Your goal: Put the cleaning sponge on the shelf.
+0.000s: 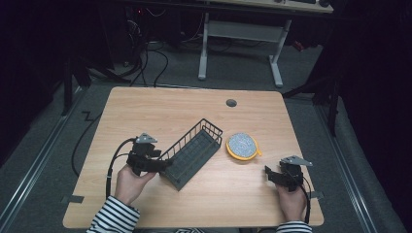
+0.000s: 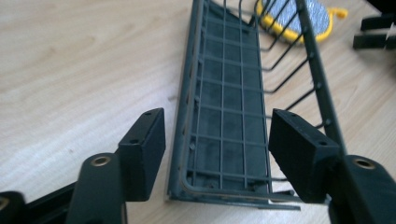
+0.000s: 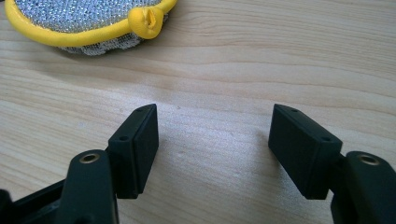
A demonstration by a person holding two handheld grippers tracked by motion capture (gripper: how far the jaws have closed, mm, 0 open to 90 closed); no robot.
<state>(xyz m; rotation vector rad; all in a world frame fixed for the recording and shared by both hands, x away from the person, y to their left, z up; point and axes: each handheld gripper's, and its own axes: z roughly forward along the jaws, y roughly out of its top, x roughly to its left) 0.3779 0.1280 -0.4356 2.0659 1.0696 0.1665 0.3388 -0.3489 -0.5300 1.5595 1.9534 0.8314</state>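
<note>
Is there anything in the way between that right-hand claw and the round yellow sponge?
Nothing visible. Bare table lies between the open right gripper and the sponge. The basket sits off to the sponge's other side, at the left gripper.

We see a light wooden bench (image 1: 145, 104) on grey carpet (image 1: 43, 145), a white-legged desk (image 1: 243, 31) behind it, cables (image 1: 150, 58) trailing, the room dark.

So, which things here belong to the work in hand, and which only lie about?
In the work:
- wire basket, between the open jaws of the left hand-held gripper
- yellow-rimmed scouring pad, ahead of the open right hand-held gripper

Lying about:
- white-legged desk behind the table
</note>
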